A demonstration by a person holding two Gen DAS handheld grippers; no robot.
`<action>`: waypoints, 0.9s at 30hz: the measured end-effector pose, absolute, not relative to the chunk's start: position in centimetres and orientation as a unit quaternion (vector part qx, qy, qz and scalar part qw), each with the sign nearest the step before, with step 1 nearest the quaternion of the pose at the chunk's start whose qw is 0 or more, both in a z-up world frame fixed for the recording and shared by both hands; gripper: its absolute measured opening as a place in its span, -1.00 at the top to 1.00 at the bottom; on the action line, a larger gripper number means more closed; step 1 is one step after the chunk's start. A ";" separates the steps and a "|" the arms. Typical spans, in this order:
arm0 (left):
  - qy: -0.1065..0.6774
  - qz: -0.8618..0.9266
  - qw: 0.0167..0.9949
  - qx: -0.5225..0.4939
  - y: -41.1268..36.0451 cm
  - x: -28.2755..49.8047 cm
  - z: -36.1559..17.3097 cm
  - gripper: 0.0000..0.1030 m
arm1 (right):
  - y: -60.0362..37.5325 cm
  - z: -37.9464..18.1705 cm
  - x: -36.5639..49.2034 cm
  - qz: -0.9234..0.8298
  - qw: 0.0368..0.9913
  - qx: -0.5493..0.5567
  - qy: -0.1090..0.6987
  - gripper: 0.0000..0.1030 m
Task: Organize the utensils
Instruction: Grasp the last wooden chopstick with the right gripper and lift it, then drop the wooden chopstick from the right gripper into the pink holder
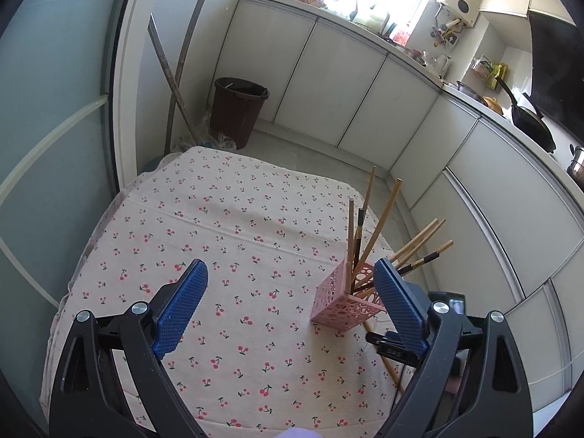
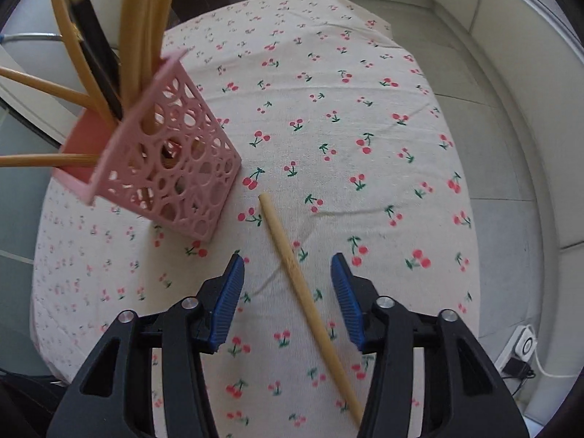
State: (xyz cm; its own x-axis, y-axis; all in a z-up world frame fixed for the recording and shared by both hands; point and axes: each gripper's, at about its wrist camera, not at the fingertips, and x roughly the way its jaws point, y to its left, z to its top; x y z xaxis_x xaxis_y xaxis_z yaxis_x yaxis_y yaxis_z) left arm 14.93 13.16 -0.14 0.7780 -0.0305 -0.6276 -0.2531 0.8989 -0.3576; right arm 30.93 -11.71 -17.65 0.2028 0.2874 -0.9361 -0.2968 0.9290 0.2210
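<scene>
- The table [image 2: 419, 84], under a cherry-print cloth, fills both views; cabinets [image 1: 365, 84] and a dark bin [image 1: 237, 109] stand beyond it
- The left gripper [image 1: 288, 284] hovers over bare cloth with its jaws wide apart and nothing between them; the holder sits just beside its right finger
- The right gripper [image 2: 288, 277] hangs low over the cloth, jaws apart, straddling the loose chopstick without visibly touching it
- The pink holder [image 2: 171, 168], a perforated square cup, stands near the table's edge; in the right view it looks tilted, though the fisheye may be adding to that
- The bundle of chopsticks [image 1: 368, 233] already stands in the holder, fanned out, mostly pale wood with a couple of dark ones
- One loose chopstick [image 2: 292, 262] lies flat on the cloth, just beside the holder, running diagonally back under the right gripper
- By my reading, the job is almost finished: most sticks are in, and this is the only one I can see left on the cloth
- What is left, as I judge it, is to close on that stick, lift it, and drop it upright into the holder
- Whether anything else lies out of view on the table I cannot tell
</scene>
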 end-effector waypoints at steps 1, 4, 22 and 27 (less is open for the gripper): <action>0.329 0.059 0.917 -0.218 13.1 15.0 -0.2 -0.71 | -11.5 -18.0 30.9 0.187 0.778 -0.008 0.600 0.63; 0.331 0.058 0.916 -0.218 12.9 15.2 -0.3 -0.71 | -11.5 -18.3 29.4 0.182 0.795 -0.012 0.578 0.81; 0.316 0.063 0.913 -0.250 14.5 13.8 0.6 -0.71 | -15.6 -1.6 19.4 0.237 0.873 0.102 0.414 0.85; 0.316 0.066 0.910 -0.259 15.1 13.9 0.5 -0.71 | -15.7 4.5 19.8 0.241 0.888 0.127 0.371 0.85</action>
